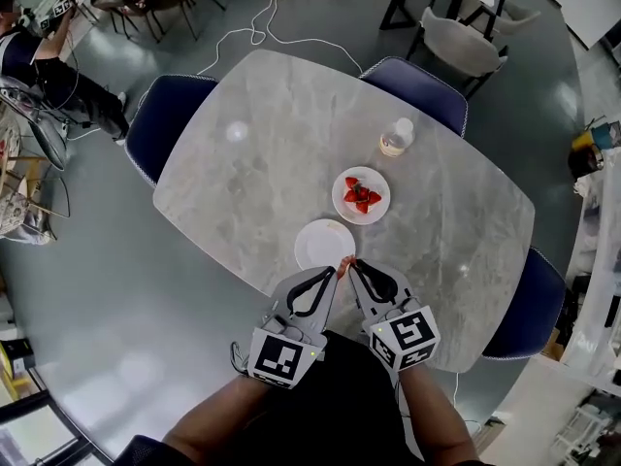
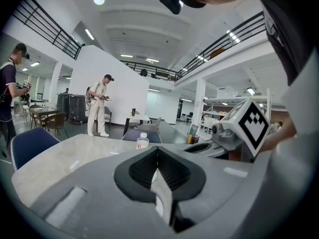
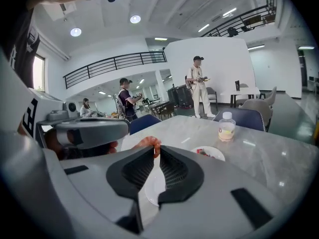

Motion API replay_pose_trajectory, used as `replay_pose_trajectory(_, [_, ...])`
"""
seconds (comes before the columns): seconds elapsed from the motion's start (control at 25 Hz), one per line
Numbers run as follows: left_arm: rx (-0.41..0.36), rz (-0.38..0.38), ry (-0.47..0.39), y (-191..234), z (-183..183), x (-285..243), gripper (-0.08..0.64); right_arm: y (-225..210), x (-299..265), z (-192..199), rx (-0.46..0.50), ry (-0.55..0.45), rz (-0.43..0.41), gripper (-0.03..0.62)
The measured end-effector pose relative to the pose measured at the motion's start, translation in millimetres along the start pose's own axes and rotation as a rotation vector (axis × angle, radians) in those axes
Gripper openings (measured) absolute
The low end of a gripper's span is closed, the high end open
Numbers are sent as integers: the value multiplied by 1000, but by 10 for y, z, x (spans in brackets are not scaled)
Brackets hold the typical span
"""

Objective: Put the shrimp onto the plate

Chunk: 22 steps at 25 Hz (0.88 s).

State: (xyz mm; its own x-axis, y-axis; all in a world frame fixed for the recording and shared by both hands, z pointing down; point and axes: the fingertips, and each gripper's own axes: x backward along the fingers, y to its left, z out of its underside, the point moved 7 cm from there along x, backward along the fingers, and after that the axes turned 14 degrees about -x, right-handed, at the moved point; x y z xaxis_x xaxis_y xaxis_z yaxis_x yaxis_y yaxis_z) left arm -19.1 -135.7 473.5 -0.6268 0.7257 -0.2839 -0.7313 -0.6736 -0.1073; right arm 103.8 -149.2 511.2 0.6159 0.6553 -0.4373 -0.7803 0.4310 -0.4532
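An orange shrimp [image 1: 344, 260] hangs at the near rim of an empty white plate [image 1: 318, 244], close to the table's near edge. My right gripper [image 1: 352, 264] is shut on the shrimp [image 3: 147, 143], which sticks out past its fingertips in the right gripper view, with the white plate [image 3: 151, 189] showing below the jaws. Just to its left, my left gripper [image 1: 336, 271] has its tip beside the shrimp. In the left gripper view its jaws are shut with nothing seen between them.
Beyond the empty plate is a second white plate [image 1: 361, 196] with strawberries, and farther back a small capped bottle [image 1: 396, 137]. Blue chairs [image 1: 165, 124] ring the grey marble table [image 1: 243, 163]. People stand in the hall beyond.
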Motion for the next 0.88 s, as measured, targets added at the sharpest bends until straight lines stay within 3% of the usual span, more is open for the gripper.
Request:
replay_pose_trajectory(0.4, [17, 3, 50, 226, 709, -267, 8, -490, -716, 699, 101, 172, 80, 38])
replay_pose_trajectory(0.88, [48, 2, 83, 276, 1105, -417, 8, -712, -1147, 1101, 356, 365, 150, 38])
